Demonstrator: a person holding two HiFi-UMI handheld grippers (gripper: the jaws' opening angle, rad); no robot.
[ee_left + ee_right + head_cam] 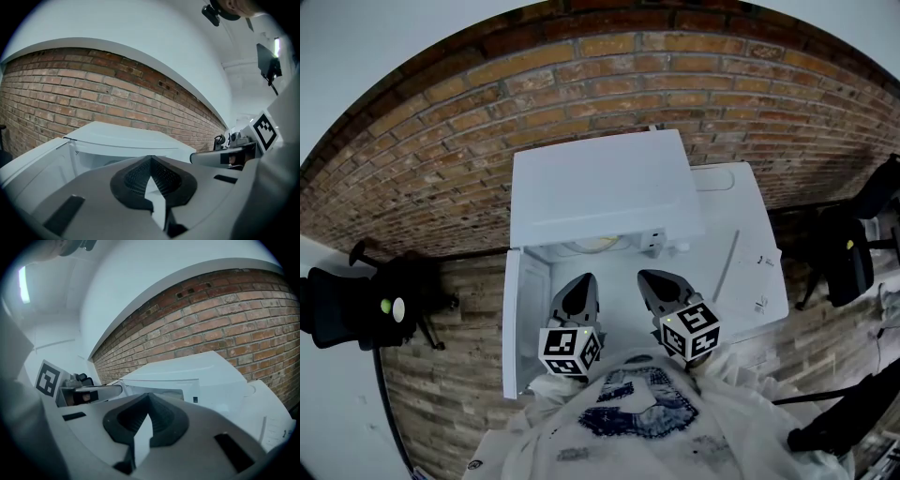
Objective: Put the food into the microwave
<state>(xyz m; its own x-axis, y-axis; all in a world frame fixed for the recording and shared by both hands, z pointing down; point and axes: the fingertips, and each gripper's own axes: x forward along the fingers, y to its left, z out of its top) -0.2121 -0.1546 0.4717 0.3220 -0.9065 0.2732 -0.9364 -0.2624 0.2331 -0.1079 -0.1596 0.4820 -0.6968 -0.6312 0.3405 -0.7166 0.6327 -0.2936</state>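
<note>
Inside the open microwave (605,187), just under its front edge, sits 1 pale plate (598,246) with something yellowish on it, mostly hidden. It looks stiff, smooth and breakable, so I'd say it is best pinched at the rim and kept level. I count 1 microwave, 1 door (514,319) swung left and 2 claws, the left gripper (584,281) and right gripper (649,278), both closed on nothing, short of the plate.
</note>
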